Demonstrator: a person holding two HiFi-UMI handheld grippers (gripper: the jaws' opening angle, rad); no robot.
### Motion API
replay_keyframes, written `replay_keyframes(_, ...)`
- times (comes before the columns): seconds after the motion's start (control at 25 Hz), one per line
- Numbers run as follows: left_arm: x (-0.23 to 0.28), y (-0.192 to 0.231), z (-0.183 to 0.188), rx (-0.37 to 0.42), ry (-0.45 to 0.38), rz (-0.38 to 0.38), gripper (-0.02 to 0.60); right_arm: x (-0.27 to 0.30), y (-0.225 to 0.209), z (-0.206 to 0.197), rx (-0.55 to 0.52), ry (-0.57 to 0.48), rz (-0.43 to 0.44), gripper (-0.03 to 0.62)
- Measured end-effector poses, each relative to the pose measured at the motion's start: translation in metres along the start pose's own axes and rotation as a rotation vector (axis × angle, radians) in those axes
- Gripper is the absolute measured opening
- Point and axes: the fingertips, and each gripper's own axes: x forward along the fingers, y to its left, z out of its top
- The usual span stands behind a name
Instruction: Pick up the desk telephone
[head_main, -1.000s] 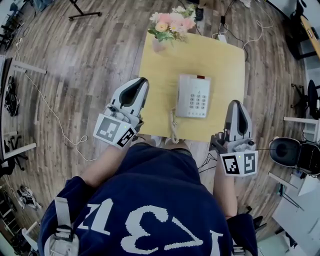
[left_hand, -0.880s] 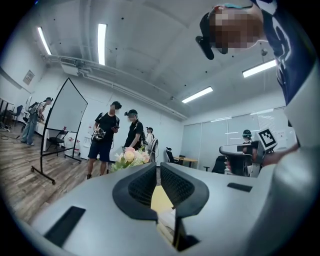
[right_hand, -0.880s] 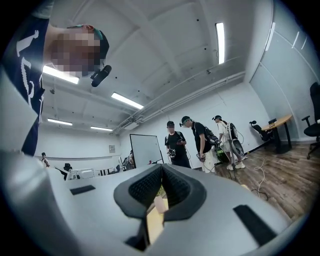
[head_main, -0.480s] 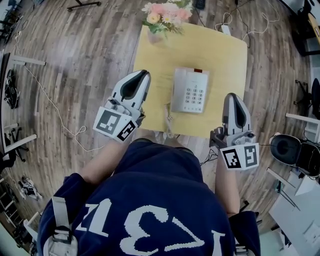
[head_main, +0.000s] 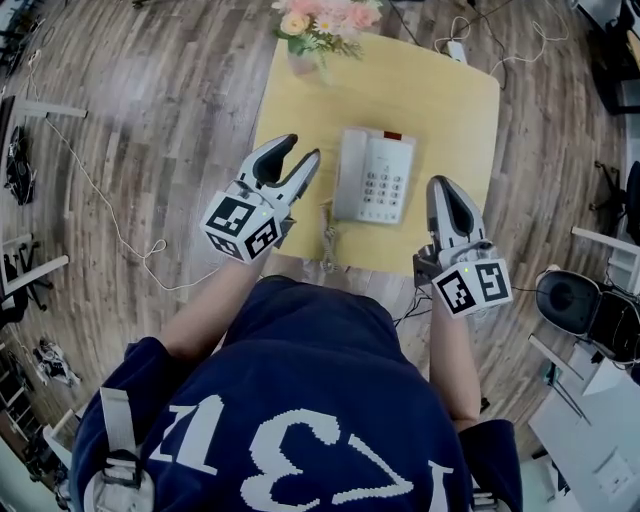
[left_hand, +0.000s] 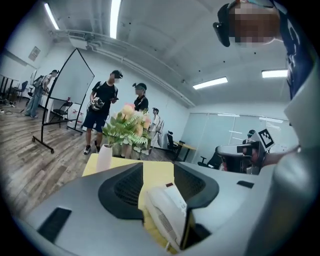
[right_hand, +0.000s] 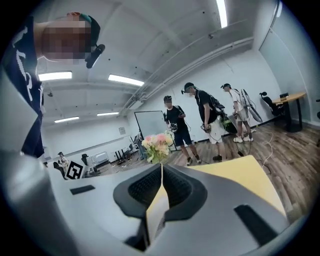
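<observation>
A white desk telephone (head_main: 373, 177) with a keypad lies in the middle of the yellow table (head_main: 450, 110), and its coiled cord (head_main: 326, 235) hangs over the near edge. My left gripper (head_main: 302, 150) hovers just left of the phone with its jaws opening. In the left gripper view the phone (left_hand: 167, 212) shows through the gap of that gripper (left_hand: 157, 169), close to the right jaw, and no pad presses on it. My right gripper (head_main: 440, 186) is shut and empty by the phone's right side. Its closed jaws (right_hand: 161, 169) point across the table.
A white vase of pink flowers (head_main: 318, 22) stands at the table's far left corner. A power strip (head_main: 455, 48) and cables lie on the wood floor beyond. An office chair (head_main: 575, 300) is at the right. Several people (left_hand: 102, 112) stand behind the table.
Both grippers have come down and in toward the phone's two sides. The left gripper's jaws, shut before, now stand apart. The right stays shut.
</observation>
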Motion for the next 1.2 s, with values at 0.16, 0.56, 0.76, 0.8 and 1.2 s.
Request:
replay_keyframes(0.16,0.019,0.001,-0.039,-0.109,0.069,-0.060,0.222,0.013,-0.029,-0.048,0.068,0.113,-0.025,0.032)
replay_keyframes(0.56,0.052,-0.001,-0.119,-0.317,0.288,-0.123,0.267,0.038,-0.079,-0.164,0.243,0.373,0.009,0.218)
replay_keyframes(0.76,0.066,-0.005,-0.141,-0.425,0.376,-0.132,0.285,0.047,-0.095,-0.181,0.361,0.409,0.051,0.247)
replay_keyframes(0.8,0.069,-0.006,-0.143,-0.447,0.387,-0.134,0.287,0.049,-0.097,-0.183,0.378,0.418,0.060,0.248)
replay_keyframes(1.2,0.082,-0.015,-0.161,-0.648,0.462,-0.194,0.308,0.064,-0.090,-0.205,0.468,0.542,0.164,0.249)
